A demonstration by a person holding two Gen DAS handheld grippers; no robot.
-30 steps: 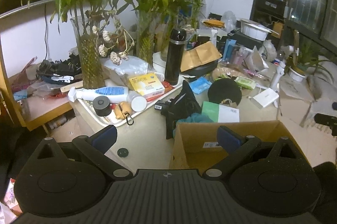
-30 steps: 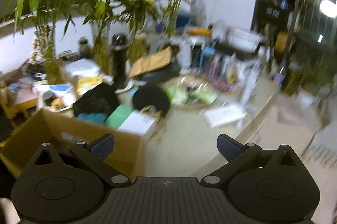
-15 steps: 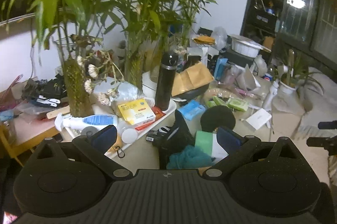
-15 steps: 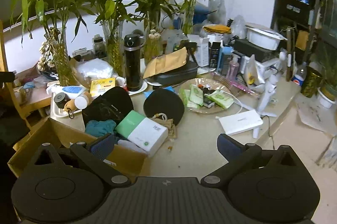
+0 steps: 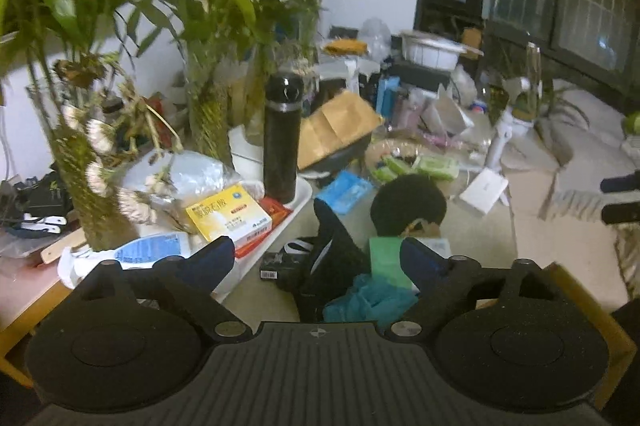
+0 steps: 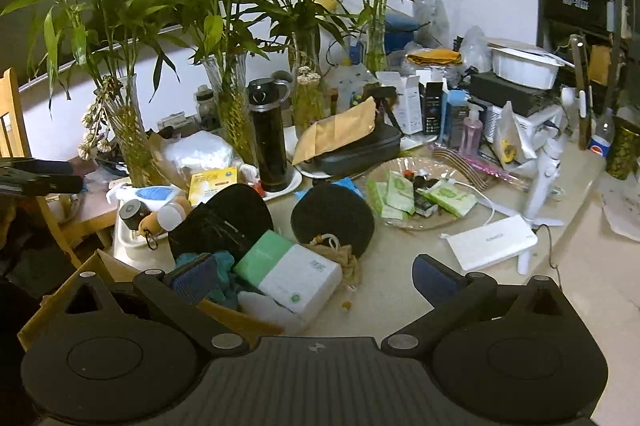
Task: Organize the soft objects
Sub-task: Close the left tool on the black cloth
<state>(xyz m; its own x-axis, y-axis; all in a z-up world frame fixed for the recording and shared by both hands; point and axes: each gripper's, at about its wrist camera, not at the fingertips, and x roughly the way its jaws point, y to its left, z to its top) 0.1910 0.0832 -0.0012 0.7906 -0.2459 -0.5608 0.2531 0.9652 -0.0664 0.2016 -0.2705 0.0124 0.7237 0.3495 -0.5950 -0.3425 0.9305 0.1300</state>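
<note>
Clutter covers the worktop [image 6: 400, 266]. Left gripper [image 5: 316, 260] hangs above a teal cloth [image 5: 368, 300] and black fabric [image 5: 332, 258], its jaws closing with nothing pinched between them. Right gripper [image 6: 310, 276] is spread wide and empty; the cloth lies at its ten o'clock, beside a green-and-white box [image 6: 288, 272], at the cardboard box's [image 6: 236, 316] rim.

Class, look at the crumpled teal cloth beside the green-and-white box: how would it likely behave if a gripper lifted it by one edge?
The teal cloth lies bunched in loose folds, so it is probably floppy and would drape and hang down. It looks thin, so likely light. Its far edge seems tucked against the green-and-white box and a black bag, so it might snag or drag them.
</note>
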